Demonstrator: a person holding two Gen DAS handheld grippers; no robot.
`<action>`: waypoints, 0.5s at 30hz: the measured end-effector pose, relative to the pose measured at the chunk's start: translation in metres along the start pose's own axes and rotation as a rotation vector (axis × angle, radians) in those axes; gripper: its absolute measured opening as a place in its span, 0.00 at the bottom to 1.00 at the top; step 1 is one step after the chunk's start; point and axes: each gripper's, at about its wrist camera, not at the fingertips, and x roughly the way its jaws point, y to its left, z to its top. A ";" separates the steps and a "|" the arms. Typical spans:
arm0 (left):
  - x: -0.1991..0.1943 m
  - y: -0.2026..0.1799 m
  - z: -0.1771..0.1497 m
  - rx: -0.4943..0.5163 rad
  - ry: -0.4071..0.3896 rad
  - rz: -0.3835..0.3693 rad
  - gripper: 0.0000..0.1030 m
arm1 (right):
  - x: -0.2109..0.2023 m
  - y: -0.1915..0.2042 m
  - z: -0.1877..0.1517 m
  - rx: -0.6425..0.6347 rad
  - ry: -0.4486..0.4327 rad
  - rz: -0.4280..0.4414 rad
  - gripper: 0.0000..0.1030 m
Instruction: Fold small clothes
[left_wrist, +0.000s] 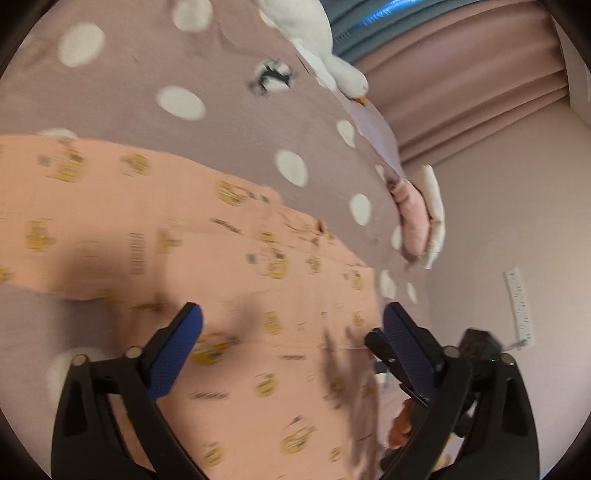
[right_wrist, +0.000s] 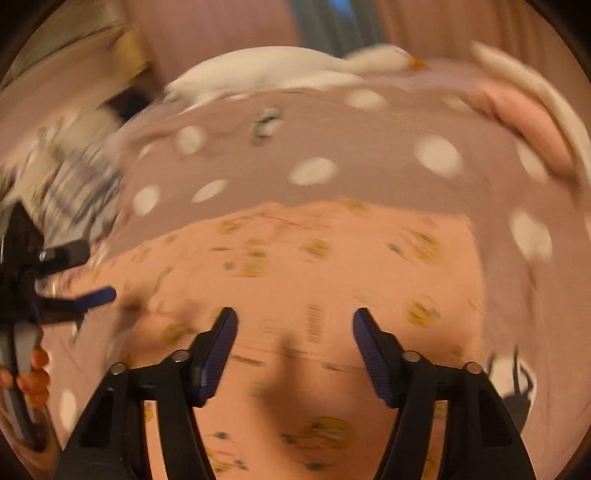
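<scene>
- The striped clothes (right_wrist: 81, 192) lie in a loose heap at the far left of the bed, apart from the work area, so I judge them to be items waiting for their turn.
- My left gripper (left_wrist: 291, 325) hovers over the left portion of the peach garment (left_wrist: 184, 229) with its jaws spread wide and nothing between them. The blue pads (left_wrist: 177, 350) do not press on the cloth, so the fabric lies free.
- In the right wrist view, my left gripper (right_wrist: 83, 273) enters from the left edge, with my hand (right_wrist: 31, 376) wrapped around its handle.
- The peach garment (right_wrist: 332, 266), printed with small yellow motifs, is the task item. It lies flat on the dotted bedspread (left_wrist: 221, 110), near me and centred between both tools. This flat layout presents its edges for pinching.
- My right gripper (right_wrist: 295, 332) hangs above the near middle of the garment, jaws partly spread and empty. I judge that neither tool has taken an edge yet.
- A white goose plush (right_wrist: 280, 70) rests along the far side of the bed, well clear of the garment.
- A folded pink and white stack (left_wrist: 417, 221) sits at the far right edge of the bed. I judge it to be finished items, set aside so the folding area stays open.
- Both views are blurred, so fine seams and the garment's exact type cannot be determined.
</scene>
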 end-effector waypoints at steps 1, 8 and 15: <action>0.005 -0.001 0.001 -0.001 0.010 -0.008 0.86 | 0.000 -0.012 0.000 0.045 -0.006 0.008 0.47; 0.052 0.024 -0.001 -0.005 0.059 0.176 0.71 | 0.008 -0.057 -0.012 0.213 0.000 -0.017 0.36; 0.030 0.045 -0.001 -0.043 0.029 0.155 0.49 | 0.002 -0.068 -0.020 0.248 0.028 -0.059 0.35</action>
